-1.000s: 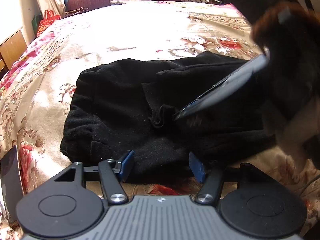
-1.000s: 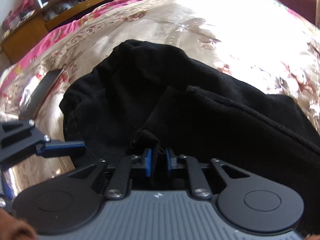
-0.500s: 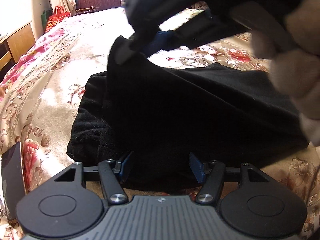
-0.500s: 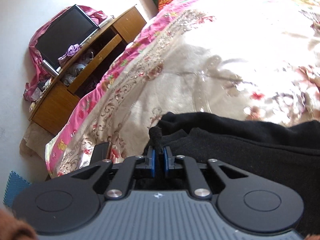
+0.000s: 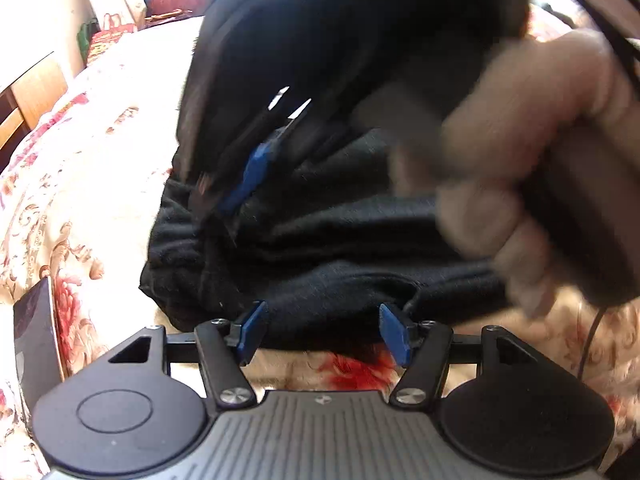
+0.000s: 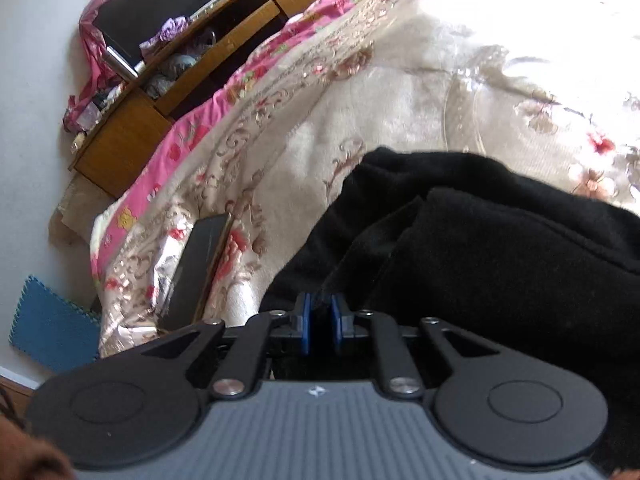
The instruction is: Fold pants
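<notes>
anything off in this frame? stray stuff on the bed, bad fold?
One stray item: a dark flat slab, maybe a phone or tablet, lies on the bedspread near the bed's edge, beside the black pants but not touching them. The right claw pinches a fold of the pants. Nothing looks spilled or torn.

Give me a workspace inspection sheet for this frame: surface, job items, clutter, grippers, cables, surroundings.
Surface: floral bedspread on a bed.
Job's things: black pants bunched on the bedspread, one flap lifted.
Clutter: dark flat slab lying left of the pants.
Grippers: left gripper open, jaws at the near edge of the pants; right gripper pinching a fold, jaws just easing apart, held by a hand.
Cables: thin black cable below the hand.
Surroundings: wooden cabinet with a dark screen; blue mat on the floor.
</notes>
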Motion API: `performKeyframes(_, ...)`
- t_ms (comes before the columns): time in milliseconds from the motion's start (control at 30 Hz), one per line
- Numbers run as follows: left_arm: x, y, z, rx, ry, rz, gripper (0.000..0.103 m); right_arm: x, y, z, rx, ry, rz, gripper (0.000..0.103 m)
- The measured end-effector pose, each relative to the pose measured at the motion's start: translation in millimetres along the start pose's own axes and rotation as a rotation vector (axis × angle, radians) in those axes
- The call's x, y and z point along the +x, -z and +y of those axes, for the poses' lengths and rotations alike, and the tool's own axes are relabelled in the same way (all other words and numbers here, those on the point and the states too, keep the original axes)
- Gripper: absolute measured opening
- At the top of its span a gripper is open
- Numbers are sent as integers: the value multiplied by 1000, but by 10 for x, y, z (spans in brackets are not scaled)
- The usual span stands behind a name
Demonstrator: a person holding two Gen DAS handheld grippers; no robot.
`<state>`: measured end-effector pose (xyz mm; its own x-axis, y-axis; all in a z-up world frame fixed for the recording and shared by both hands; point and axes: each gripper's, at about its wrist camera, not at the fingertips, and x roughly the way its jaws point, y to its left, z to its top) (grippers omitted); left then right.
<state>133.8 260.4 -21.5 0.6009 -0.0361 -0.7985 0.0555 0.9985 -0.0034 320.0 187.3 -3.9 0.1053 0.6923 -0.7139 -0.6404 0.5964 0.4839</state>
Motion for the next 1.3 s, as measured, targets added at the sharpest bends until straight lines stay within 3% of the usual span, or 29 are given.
performKeyframes(100, -66, -72, 78, -77, 3, -39, 75, -142, -178, -145, -21, 79, -53, 29)
performKeyframes(200, -116, -145, 141, -157, 9, -75, 75, -41, -303, -317, -58, 133, -21, 45)
performKeyframes(300, -28, -259, 180, -202, -20, -113, 75, 170, -357, -336, -174, 166, 39, 47)
performKeyframes(400, 108, -347, 168, -177, -56, -154, 76, 290, -347, -340, -268, 154, 92, 47)
performKeyframes(500, 335, -436, 184, -137, -63, -123, 76, 289, -369, -364, -256, 141, 170, 16)
performKeyframes(533, 401, -447, 200, -137, -58, -100, 75, 260, -371, -364, -255, 135, 180, 11)
performKeyframes(633, 425, -436, 255, -157, -61, -83, 65, 131, -396, -342, -219, 105, 185, 8)
performKeyframes(733, 318, -437, 346, -172, -67, -81, 39, -20, -487, -274, -172, 64, 151, 8)
performKeyframes(867, 54, -455, 495, -239, -90, -115, 36, -218, -632, -119, -143, -14, 87, 8)
performKeyframes(967, -19, -472, 562, -260, -124, -134, 36, -103, -623, -104, -120, -48, 90, 8)
performKeyframes(1133, 202, -413, 599, -277, -162, -58, 37, 435, -478, -383, -142, 58, 123, 16)
performKeyframes(1200, 175, -442, 589, -274, -158, -70, 41, 382, -478, -371, -169, 24, 118, 21)
performKeyframes(1267, 146, -417, 581, -279, -134, -83, 54, 261, -485, -370, -217, -11, 113, 35)
performKeyframes(1300, 135, -410, 568, -279, -115, -80, 55, 224, -493, -388, -231, -25, 124, 49)
